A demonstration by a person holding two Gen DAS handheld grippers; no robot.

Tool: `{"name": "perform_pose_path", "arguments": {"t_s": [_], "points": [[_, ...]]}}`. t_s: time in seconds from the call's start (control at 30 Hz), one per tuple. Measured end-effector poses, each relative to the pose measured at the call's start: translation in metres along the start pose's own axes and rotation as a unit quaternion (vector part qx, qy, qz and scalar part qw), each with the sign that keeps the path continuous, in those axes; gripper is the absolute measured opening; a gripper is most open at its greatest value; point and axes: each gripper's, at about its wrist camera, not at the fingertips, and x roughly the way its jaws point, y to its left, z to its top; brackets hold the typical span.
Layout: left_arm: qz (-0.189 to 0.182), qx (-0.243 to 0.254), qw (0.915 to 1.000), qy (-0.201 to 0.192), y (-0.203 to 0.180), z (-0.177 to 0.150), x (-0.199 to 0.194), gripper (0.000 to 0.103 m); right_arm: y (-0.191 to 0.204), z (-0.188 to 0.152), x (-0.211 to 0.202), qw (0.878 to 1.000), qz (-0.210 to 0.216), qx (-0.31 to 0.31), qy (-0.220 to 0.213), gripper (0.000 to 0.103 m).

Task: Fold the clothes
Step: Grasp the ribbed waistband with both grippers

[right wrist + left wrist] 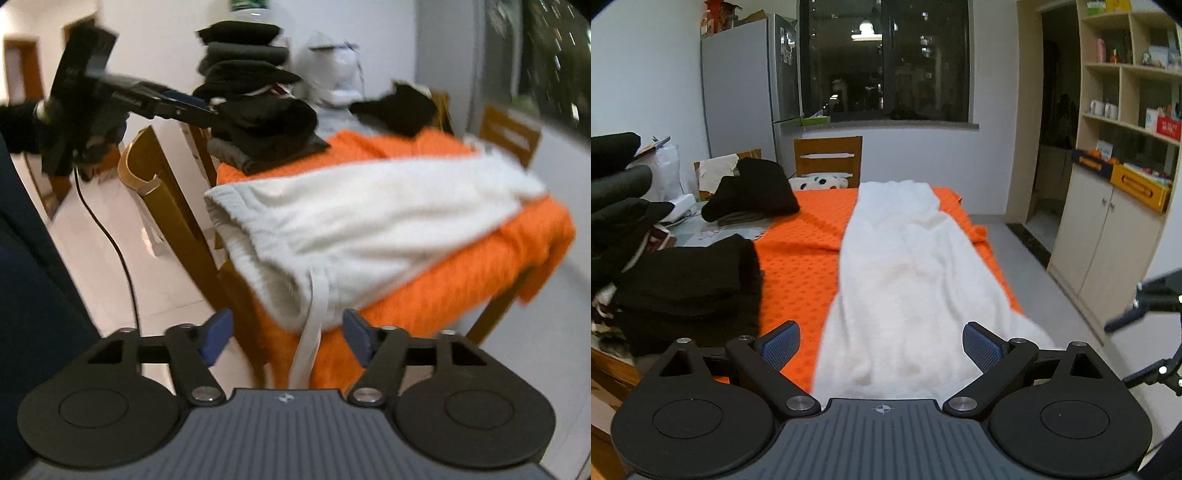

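One white garment (908,266), two grippers

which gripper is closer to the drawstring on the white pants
Right. The right gripper brackets the hanging drawstring; the left gripper sits open over the waist end.

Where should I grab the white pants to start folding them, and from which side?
Probably grip the waistband end of the white pants, which hangs over the near edge of the orange-covered table. Come in from that edge with the open right tool; the drawstring dangles there, so pinch the thick hem beside it.
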Motion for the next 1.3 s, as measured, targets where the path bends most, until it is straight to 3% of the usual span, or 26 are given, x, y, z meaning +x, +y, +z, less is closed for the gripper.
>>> {"name": "perform_pose_path", "arguments": {"t_s": [0.23,0.37,0.5,0.63,0.73,0.97,1.03,1.13,1.23,1.3], "points": [[0.0,-0.009,1.0,0.004,0.008,-0.002,-0.013,0.099,0.027,0.026,0.056,0.987,-0.026,-0.156,0.023,0.087],[0.014,-0.089,0.9959,0.008,0.003,-0.003,-0.019,0.099,0.043,0.028,0.096,0.968,-0.024,-0.246,0.053,0.087],[0.011,-0.173,0.9847,0.018,-0.006,-0.004,-0.015,0.099,0.055,0.026,0.127,0.946,-0.025,-0.313,0.08,0.075],[0.008,-0.242,0.9698,0.032,-0.01,-0.004,-0.004,0.099,0.05,0.034,0.135,0.945,-0.014,-0.312,0.095,0.049],[0.006,-0.298,0.9534,0.047,-0.008,-0.005,0.007,0.099,0.044,0.046,0.127,0.951,-0.012,-0.297,0.091,0.033],[0.023,-0.413,0.9072,0.076,-0.008,-0.003,0.04,0.099,0.02,0.077,0.099,0.968,-0.02,-0.242,0.067,0.03],[0.027,-0.453,0.8872,0.084,-0.009,-0.006,0.049,0.1,0.013,0.084,0.094,0.971,-0.018,-0.231,0.064,0.03],[0.034,-0.522,0.8465,0.098,-0.009,-0.015,0.063,0.1,0.001,0.095,0.086,0.974,-0.015,-0.216,0.06,0.03],[0.065,-0.548,0.8286,0.095,-0.011,-0.017,0.072,0.1,-0.009,0.104,0.079,0.977,-0.01,-0.204,0.056,0.03],[0.066,-0.571,0.8135,0.089,-0.011,-0.019,0.077,0.1,-0.013,0.108,0.079,0.978,-0.005,-0.204,0.054,0.03]]}}
